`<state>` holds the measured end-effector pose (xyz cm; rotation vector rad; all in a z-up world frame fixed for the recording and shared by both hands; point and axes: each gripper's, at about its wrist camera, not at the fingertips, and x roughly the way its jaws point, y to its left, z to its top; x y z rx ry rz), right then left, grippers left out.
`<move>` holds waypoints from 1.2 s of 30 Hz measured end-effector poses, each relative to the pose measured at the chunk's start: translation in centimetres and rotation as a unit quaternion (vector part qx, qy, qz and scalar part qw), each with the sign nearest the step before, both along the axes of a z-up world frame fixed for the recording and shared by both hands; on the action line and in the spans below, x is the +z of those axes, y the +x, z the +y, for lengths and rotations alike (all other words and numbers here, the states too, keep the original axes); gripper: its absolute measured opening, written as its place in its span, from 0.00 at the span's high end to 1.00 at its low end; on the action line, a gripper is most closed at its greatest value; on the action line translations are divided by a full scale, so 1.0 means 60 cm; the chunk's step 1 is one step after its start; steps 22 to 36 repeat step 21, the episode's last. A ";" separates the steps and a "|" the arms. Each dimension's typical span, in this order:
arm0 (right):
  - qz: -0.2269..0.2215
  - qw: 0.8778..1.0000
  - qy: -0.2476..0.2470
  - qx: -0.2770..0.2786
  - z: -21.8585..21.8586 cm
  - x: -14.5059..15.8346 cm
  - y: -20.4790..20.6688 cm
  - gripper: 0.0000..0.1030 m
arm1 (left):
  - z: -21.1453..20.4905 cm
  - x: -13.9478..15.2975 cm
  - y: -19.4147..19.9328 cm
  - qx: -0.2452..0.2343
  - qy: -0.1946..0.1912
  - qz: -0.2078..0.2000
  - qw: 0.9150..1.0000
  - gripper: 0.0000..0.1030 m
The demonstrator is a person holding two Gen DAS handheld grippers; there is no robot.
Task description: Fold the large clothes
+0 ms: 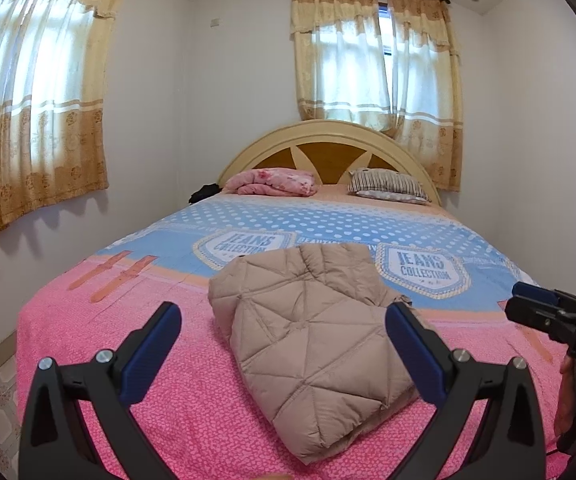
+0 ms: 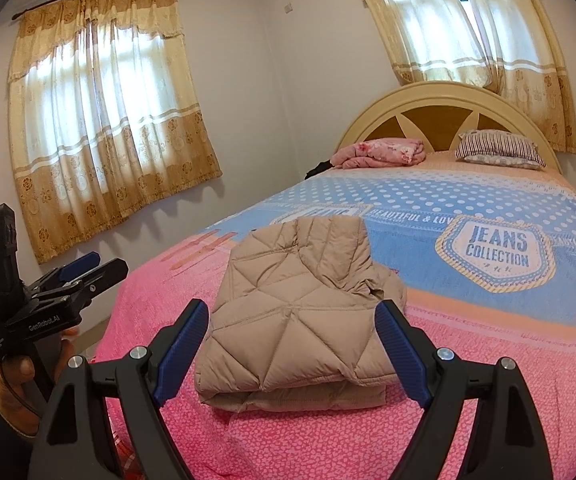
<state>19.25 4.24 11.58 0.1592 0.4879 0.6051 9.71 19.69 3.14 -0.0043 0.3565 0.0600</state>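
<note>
Folding is looking finished: both the left gripper (image 1: 284, 344) and right gripper (image 2: 292, 338) are hovering wide and empty over the jacket (image 2: 296, 312) on the bed (image 2: 288, 440), leaving only withdrawal.

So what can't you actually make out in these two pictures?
- Puffer jacket: its underside and inner layers are hidden by its own folds in both views.
- Dark item beside the pink blanket: too small and half hidden behind the bed's edge in both.
- Person: only a hand shows in the right wrist view; the frame edge cuts off the rest.
- Outdoors: curtains block it.
</note>
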 end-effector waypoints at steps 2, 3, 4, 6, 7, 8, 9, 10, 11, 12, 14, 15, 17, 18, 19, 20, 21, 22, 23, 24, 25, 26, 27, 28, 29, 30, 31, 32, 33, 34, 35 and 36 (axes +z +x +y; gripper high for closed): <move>-0.002 1.000 0.005 0.000 -0.002 0.003 -0.002 0.17 | -0.004 0.001 -0.004 0.007 0.003 -0.006 1.000 0.00; -0.003 1.000 0.006 0.000 -0.003 0.004 -0.002 0.17 | -0.005 0.002 -0.005 0.005 0.002 -0.007 1.000 0.00; -0.006 1.000 0.007 0.000 -0.004 0.005 -0.003 0.17 | -0.006 0.003 -0.006 0.004 0.001 -0.008 1.000 0.00; -0.009 1.000 0.008 0.000 -0.003 0.008 -0.005 0.17 | -0.008 0.005 -0.007 0.006 0.001 -0.009 1.000 0.00; -0.010 1.000 0.009 0.002 -0.003 0.009 -0.007 0.17 | -0.008 0.006 -0.008 0.006 0.003 -0.009 1.000 0.00; -0.011 1.000 0.009 0.003 -0.002 0.010 -0.008 0.17 | -0.009 0.006 -0.009 0.005 0.002 -0.009 1.000 0.00; -0.012 1.000 0.009 0.004 -0.001 0.011 -0.009 0.17 | -0.009 0.006 -0.009 0.002 0.002 -0.008 1.000 0.00; -0.014 1.000 0.008 0.006 0.000 0.013 -0.011 0.17 | -0.010 0.006 -0.009 0.004 0.004 -0.008 1.000 0.00; -0.015 1.000 0.008 0.007 0.001 0.014 -0.012 0.17 | -0.008 0.009 -0.007 0.005 0.005 -0.009 1.000 0.00; -0.017 1.000 0.008 0.009 0.002 0.015 -0.014 0.17 | -0.009 0.009 -0.009 0.004 0.006 -0.011 1.000 0.00; -0.023 1.000 0.008 0.013 0.003 0.017 -0.018 0.17 | -0.009 0.009 -0.008 0.003 0.007 -0.011 1.000 0.00; -0.025 1.000 0.007 0.015 0.005 0.018 -0.020 0.17 | -0.009 0.009 -0.009 0.003 0.007 -0.013 1.000 0.00; -0.026 0.999 0.006 0.018 0.008 0.018 -0.021 0.17 | -0.008 0.008 -0.008 0.002 0.007 -0.011 1.000 0.00; -0.024 1.000 0.004 0.020 0.009 0.017 -0.021 0.17 | -0.007 0.008 -0.008 0.007 0.008 -0.013 1.000 0.00; -0.023 1.000 0.001 0.021 0.011 0.017 -0.021 0.17 | -0.006 0.008 -0.009 0.011 0.010 -0.014 1.000 0.00; -0.023 0.999 0.000 0.022 0.011 0.016 -0.022 0.17 | -0.004 0.009 -0.009 0.009 0.010 -0.013 1.000 0.00; -0.023 0.999 -0.001 0.022 0.012 0.015 -0.022 0.17 | -0.004 0.010 -0.010 0.009 0.010 -0.014 1.000 0.00; -0.023 0.999 -0.001 0.022 0.012 0.015 -0.022 0.17 | -0.004 0.010 -0.010 0.009 0.010 -0.014 1.000 0.00; -0.023 0.999 -0.001 0.022 0.012 0.015 -0.022 0.17 | -0.004 0.010 -0.010 0.009 0.010 -0.014 1.000 0.00; -0.023 0.999 -0.001 0.022 0.012 0.015 -0.022 0.17 | -0.004 0.010 -0.010 0.009 0.010 -0.014 1.000 0.00; -0.023 0.999 -0.001 0.022 0.012 0.015 -0.022 0.17 | -0.004 0.010 -0.010 0.009 0.010 -0.014 1.000 0.00; -0.023 0.999 -0.001 0.022 0.012 0.015 -0.022 0.17 | -0.004 0.010 -0.010 0.009 0.010 -0.014 1.000 0.00; -0.023 0.999 -0.001 0.022 0.012 0.015 -0.022 0.17 | -0.004 0.010 -0.010 0.009 0.010 -0.014 1.000 0.00; -0.023 0.999 -0.001 0.022 0.012 0.015 -0.022 0.17 | -0.004 0.010 -0.010 0.009 0.010 -0.014 1.000 0.00; -0.023 0.999 -0.001 0.022 0.012 0.015 -0.022 0.17 | -0.004 0.010 -0.010 0.009 0.010 -0.014 1.000 0.00; -0.023 0.999 -0.001 0.022 0.012 0.015 -0.022 0.17 | -0.004 0.010 -0.010 0.009 0.010 -0.014 1.000 0.00; -0.023 0.999 -0.001 0.022 0.012 0.015 -0.022 0.17 | -0.004 0.010 -0.010 0.009 0.010 -0.014 1.000 0.00; -0.023 0.999 -0.001 0.022 0.012 0.015 -0.022 0.17 | -0.004 0.010 -0.010 0.009 0.010 -0.014 1.000 0.00; -0.023 0.999 -0.001 0.022 0.012 0.015 -0.022 0.17 | -0.004 0.010 -0.010 0.009 0.010 -0.014 1.000 0.00; -0.023 0.999 -0.001 0.022 0.012 0.015 -0.022 0.17 | -0.004 0.010 -0.010 0.009 0.010 -0.014 1.000 0.00; -0.023 0.999 -0.001 0.022 0.012 0.015 -0.022 0.17 | -0.004 0.010 -0.010 0.009 0.010 -0.014 1.000 0.00; -0.023 0.999 -0.001 0.022 0.012 0.015 -0.022 0.17 | -0.004 0.010 -0.010 0.009 0.010 -0.014 1.000 0.00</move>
